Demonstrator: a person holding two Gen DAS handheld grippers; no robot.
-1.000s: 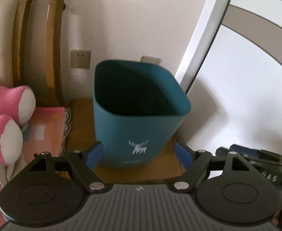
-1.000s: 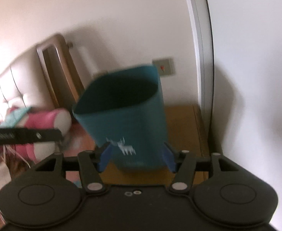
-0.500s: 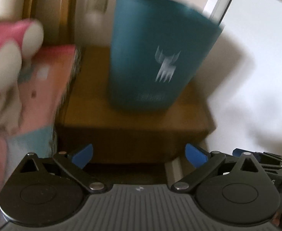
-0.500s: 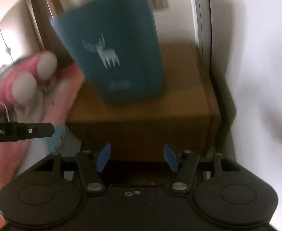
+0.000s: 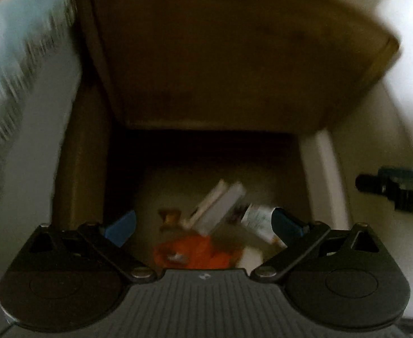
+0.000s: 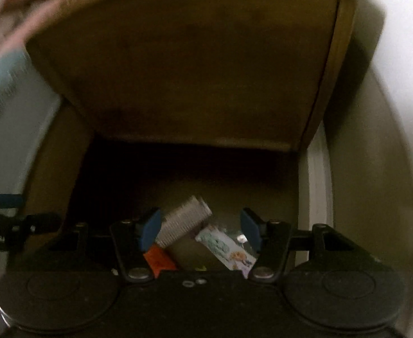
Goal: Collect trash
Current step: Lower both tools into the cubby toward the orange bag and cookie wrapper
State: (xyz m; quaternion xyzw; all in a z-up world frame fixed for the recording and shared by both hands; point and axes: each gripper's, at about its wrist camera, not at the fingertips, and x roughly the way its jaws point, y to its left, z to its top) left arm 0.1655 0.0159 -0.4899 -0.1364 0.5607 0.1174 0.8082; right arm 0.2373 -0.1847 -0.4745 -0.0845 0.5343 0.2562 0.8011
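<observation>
Both my grippers, left [image 5: 203, 222] spread wide and right [image 6: 200, 229] half apart, both empty, point down at blurred litter low in frame beneath a brown wooden bedside cabinet [image 5: 234, 56]: crumpled orange wrapper [image 5: 195, 253], white cartons [image 5: 220, 205]; next I'd judge closing on one piece.

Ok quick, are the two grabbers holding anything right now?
Left gripper: open wide, holding nothing; trash lies on the floor below.
Right gripper: open, holding nothing.

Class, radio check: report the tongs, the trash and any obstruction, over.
Both tongs open, empty. Trash on floor below: orange wrapper, white box, printed packet. Wooden nightstand overhangs the pile.
</observation>
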